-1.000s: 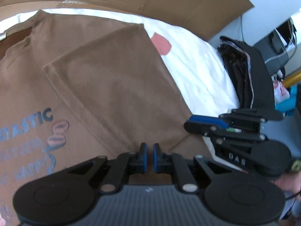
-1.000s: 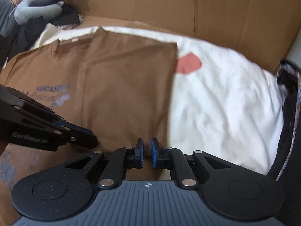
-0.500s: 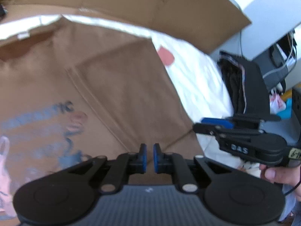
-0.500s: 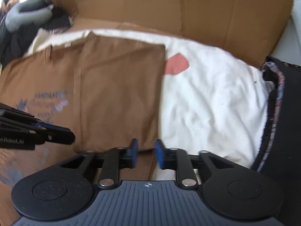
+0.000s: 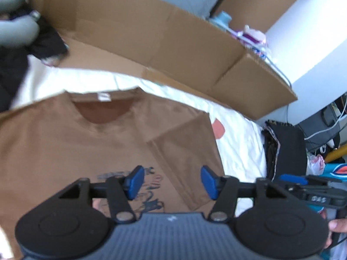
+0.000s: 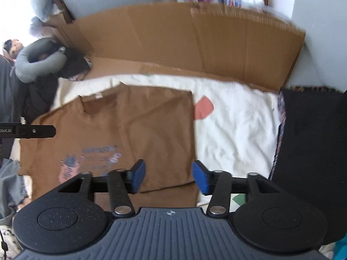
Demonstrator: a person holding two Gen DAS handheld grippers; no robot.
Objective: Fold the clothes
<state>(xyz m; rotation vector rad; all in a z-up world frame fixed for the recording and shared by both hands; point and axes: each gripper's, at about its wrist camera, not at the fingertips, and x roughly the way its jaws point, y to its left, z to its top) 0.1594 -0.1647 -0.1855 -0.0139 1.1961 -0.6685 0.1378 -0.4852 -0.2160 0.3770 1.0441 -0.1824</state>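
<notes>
A brown T-shirt [image 5: 86, 143] [image 6: 138, 121] with a blue print lies face up on a white sheet [image 5: 238, 143] [image 6: 234, 125]. Its right side is folded inward over the front. My left gripper [image 5: 172, 182] hangs above the shirt's printed front, its jaws opening, nothing between them. My right gripper [image 6: 167, 176] hovers above the folded right edge near the hem, jaws also opening and empty. The right gripper also shows at the lower right of the left wrist view [image 5: 303, 186], and the left one at the left edge of the right wrist view [image 6: 28, 131].
A cardboard wall [image 5: 162, 39] [image 6: 195, 43] stands behind the sheet. A dark folded garment pile [image 5: 284, 147] [image 6: 312, 143] lies to the right. A grey neck pillow [image 6: 36, 62] and dark clothes sit at the far left. A red patch [image 6: 202, 108] marks the sheet.
Both grippers went from shut to open, let the folded side of the shirt lie, and rose well above it. More of the shirt and the cardboard wall is now in view.
</notes>
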